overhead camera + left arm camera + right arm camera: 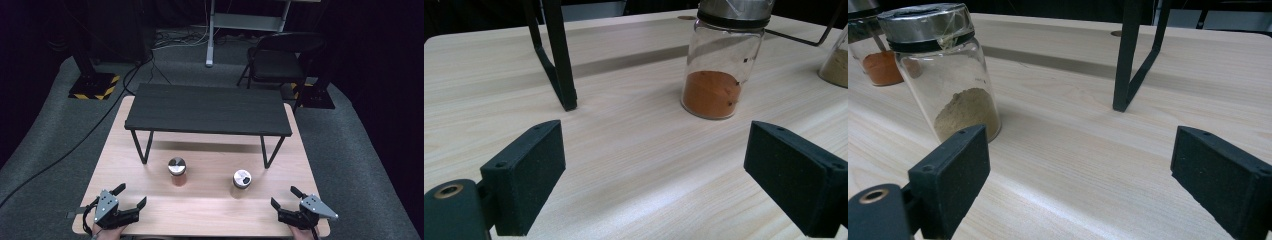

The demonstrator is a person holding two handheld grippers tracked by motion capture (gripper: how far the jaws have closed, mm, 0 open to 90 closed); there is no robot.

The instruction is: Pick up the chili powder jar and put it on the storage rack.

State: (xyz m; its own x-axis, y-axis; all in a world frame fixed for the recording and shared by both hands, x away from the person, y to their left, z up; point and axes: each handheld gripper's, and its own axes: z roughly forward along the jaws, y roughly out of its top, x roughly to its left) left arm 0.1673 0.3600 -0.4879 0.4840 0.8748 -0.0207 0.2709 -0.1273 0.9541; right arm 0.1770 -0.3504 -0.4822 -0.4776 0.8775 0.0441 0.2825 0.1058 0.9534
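Two glass spice jars with metal lids stand upright on the light wooden table [210, 210]. The jar of orange-red powder [177, 171] [720, 65] is left of centre; the jar of tan powder [241, 182] [948, 70] is to its right. My left gripper [132, 195] [654, 170] rests open at the table's front left corner, well short of the orange jar, nothing between its jaws. At the front right corner my right gripper [283, 196] [1080, 175] is open too, and the tan jar stands ahead of its left jaw, apart from it.
A low black shelf [207, 110] on thin metal legs [556, 55] [1128, 55] spans the back half of the table, behind the jars. A black folding chair [280, 57] and stand bases sit on the grey floor beyond.
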